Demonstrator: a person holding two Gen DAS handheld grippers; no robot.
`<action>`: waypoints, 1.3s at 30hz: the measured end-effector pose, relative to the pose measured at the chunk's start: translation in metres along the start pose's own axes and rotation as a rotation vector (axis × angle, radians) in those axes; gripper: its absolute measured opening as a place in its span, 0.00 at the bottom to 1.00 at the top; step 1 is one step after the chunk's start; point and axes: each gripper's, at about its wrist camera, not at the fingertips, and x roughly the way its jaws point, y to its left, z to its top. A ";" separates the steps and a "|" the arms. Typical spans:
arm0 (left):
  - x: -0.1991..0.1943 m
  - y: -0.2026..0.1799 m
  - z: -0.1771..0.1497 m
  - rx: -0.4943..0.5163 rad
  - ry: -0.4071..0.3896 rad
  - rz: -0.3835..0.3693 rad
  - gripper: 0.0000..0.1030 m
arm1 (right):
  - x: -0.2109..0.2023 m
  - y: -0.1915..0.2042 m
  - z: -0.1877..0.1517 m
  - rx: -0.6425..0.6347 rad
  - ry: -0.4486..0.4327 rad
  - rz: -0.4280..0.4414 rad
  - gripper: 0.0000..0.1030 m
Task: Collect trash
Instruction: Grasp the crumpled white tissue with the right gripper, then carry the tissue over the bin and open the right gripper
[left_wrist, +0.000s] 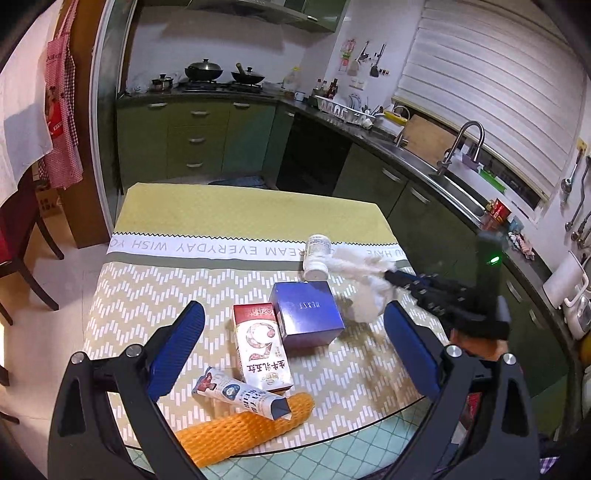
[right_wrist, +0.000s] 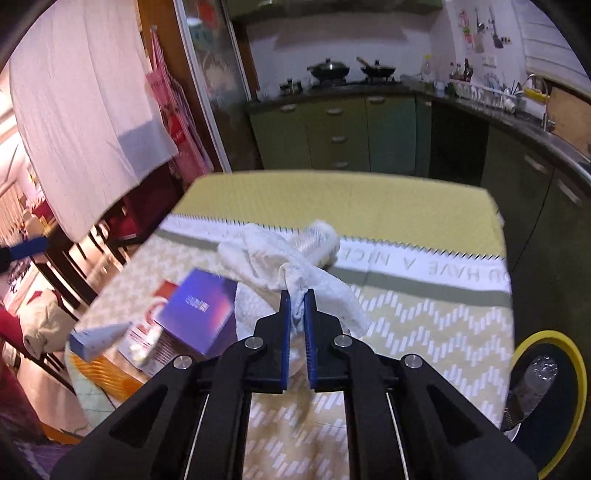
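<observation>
So the right hand-held gripper (right_wrist: 297, 302) is pinched down tight on a bunched fold of the crumpled white tissue (right_wrist: 280, 258), jaws nearly touching with just the paper between them. The rest of the wad trails forward and a bit left from the tips, draping toward the white bottle (right_wrist: 319, 240) lying on its side just behind it. Whether the tissue touches the bottle, can't say, that view is smeared.

What matters next, I reckon: the yellow-rimmed bin (right_wrist: 576, 354) sits off the worktop's (right_wrist: 443, 314) right edge, low and to the right of this gripper, with a clear plastic bottle (right_wrist: 535, 380) already in it. So the right hand is the nearer one by far, and the carry would be a swing right and down over the edge.

The left hand-held gripper (left_wrist: 295, 350) is wide open, holding nothing. Straight ahead between its fingers are the red-and-white carton (left_wrist: 262, 350) with the blue box (left_wrist: 306, 314) touching its far end, and nearer in the printed tube (left_wrist: 243, 397) lying across the orange foam net (left_wrist: 240, 432). The carton's long axis runs roughly along the gripper's pointing line.
</observation>
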 end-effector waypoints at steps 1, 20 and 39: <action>0.000 -0.001 -0.001 0.002 0.003 -0.001 0.90 | -0.006 -0.001 0.002 0.002 -0.011 0.000 0.08; 0.016 -0.014 -0.003 0.033 0.049 -0.026 0.90 | -0.150 -0.147 -0.036 0.301 -0.130 -0.396 0.08; 0.029 -0.026 0.001 0.067 0.106 -0.025 0.90 | -0.128 -0.219 -0.102 0.464 -0.017 -0.597 0.72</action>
